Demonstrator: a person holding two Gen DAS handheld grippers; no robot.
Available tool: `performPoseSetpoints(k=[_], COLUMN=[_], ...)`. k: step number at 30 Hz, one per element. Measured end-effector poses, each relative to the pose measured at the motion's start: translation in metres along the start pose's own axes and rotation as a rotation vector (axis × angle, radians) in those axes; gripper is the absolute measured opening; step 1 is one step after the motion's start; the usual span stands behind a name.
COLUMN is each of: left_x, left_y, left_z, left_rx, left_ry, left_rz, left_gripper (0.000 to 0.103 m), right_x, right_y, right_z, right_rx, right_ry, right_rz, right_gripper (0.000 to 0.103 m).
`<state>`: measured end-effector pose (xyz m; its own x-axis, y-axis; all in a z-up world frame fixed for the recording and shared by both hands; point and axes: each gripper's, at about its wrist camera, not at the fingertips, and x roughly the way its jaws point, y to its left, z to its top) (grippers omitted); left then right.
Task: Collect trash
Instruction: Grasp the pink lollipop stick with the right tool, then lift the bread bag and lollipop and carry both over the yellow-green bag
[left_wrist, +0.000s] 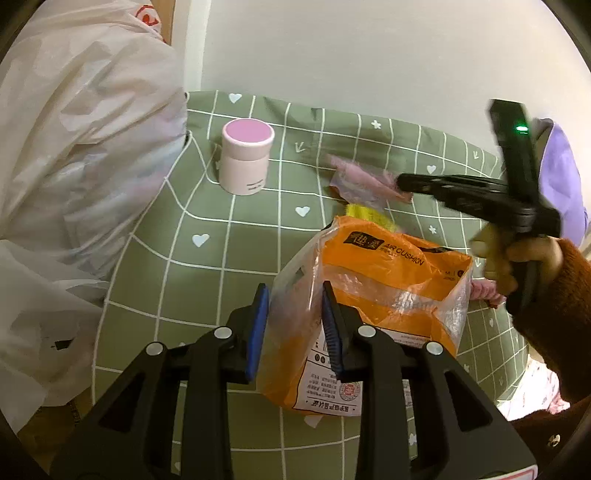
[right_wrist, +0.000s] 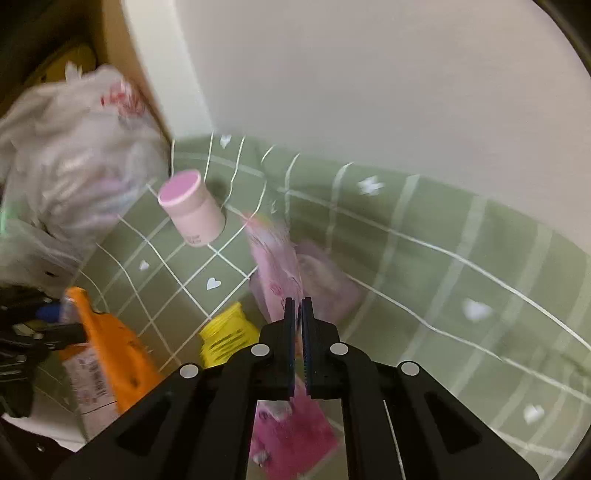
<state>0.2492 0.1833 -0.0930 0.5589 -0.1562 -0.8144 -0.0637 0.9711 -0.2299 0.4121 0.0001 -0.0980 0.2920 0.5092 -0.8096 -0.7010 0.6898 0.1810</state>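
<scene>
The left gripper (left_wrist: 295, 325) stands with its blue-padded jaws parted around the clear upper edge of a crinkled orange-and-clear plastic "AIR CUSHION" package (left_wrist: 384, 291); film sits between the pads, but they do not look pressed together, so I judge this a straddle, not yet a firm hold. The right gripper (right_wrist: 299, 332) has its jaws nearly touching, pinched on a thin pink plastic wrapper (right_wrist: 277, 266) that runs ahead of its fingertips and trails below them — the view is blurred, so how much film is caught I cannot tell.

Beyond the left gripper, up and to its left, bulges the large white translucent plastic bag (left_wrist: 74, 166), presumably where the trash goes. A pale pink cylindrical jar with a darker pink lid (left_wrist: 246, 162) stands upright ahead-left of it on the green grid-patterned tablecloth (left_wrist: 155, 280); a small yellow printed wrapper (right_wrist: 227, 332) lies just left of the right gripper's fingers.

Risks, as I judge them:
- The slick wrapper could slide out of a shallow pinch during a fast swing.
- The limp orange package may fold away as the left jaws close.
- Either sweep toward the bag passes near the jar — a brush could topple it.
- The two tools work close together and could collide.
</scene>
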Motion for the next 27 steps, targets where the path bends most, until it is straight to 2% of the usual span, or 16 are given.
performPoseSetpoints(k=[5,7,11,13,14,16,18,20,21,25,27], left_x=[-0.003,-0.006,-0.004,-0.001,-0.001,0.0,-0.002,-0.004,-0.005,-0.006,-0.004], left_y=[-0.007,-0.01,-0.012,-0.008,-0.004,0.002,0.005,0.004,0.002,-0.007,-0.01], left_z=[0.0,-0.001,-0.001,-0.001,-0.001,-0.002,-0.001,0.0,0.0,0.001,0.001], left_rx=[0.011,0.01,0.011,-0.007,-0.026,-0.049,-0.059,-0.063,-0.059,-0.003,0.017], left_ry=[-0.01,-0.014,-0.012,-0.004,0.0,0.002,-0.002,-0.007,-0.01,-0.011,-0.003], left_rz=[-0.017,-0.023,-0.011,0.025,0.038,0.05,0.059,0.048,0.033,0.031,0.034], left_gripper=[0.028,0.028,0.029,0.029,0.029,0.028,0.029,0.03,0.032,0.035,0.035], right_x=[-0.042,-0.054,-0.053,-0.054,-0.053,-0.043,-0.033,-0.02,-0.011,0.025,0.045], right_y=[-0.014,-0.015,-0.012,-0.011,-0.01,-0.004,0.005,0.017,0.02,0.021,0.02], right_z=[-0.015,-0.026,-0.036,-0.037,-0.039,-0.032,-0.026,-0.015,-0.009,0.007,0.012], right_rx=[0.074,0.097,0.116,0.119,0.122,0.099,0.041,-0.031,-0.049,-0.057,-0.064], right_ry=[-0.055,-0.046,-0.055,-0.07,-0.072,-0.029,-0.014,-0.038,-0.042,-0.001,0.031], right_rz=[-0.02,-0.012,0.001,0.01,0.026,0.079,0.058,-0.016,-0.025,-0.022,0.012], right_gripper=[0.006,0.006,0.008,0.027,0.042,0.042,0.042,0.042,0.042,0.042,0.042])
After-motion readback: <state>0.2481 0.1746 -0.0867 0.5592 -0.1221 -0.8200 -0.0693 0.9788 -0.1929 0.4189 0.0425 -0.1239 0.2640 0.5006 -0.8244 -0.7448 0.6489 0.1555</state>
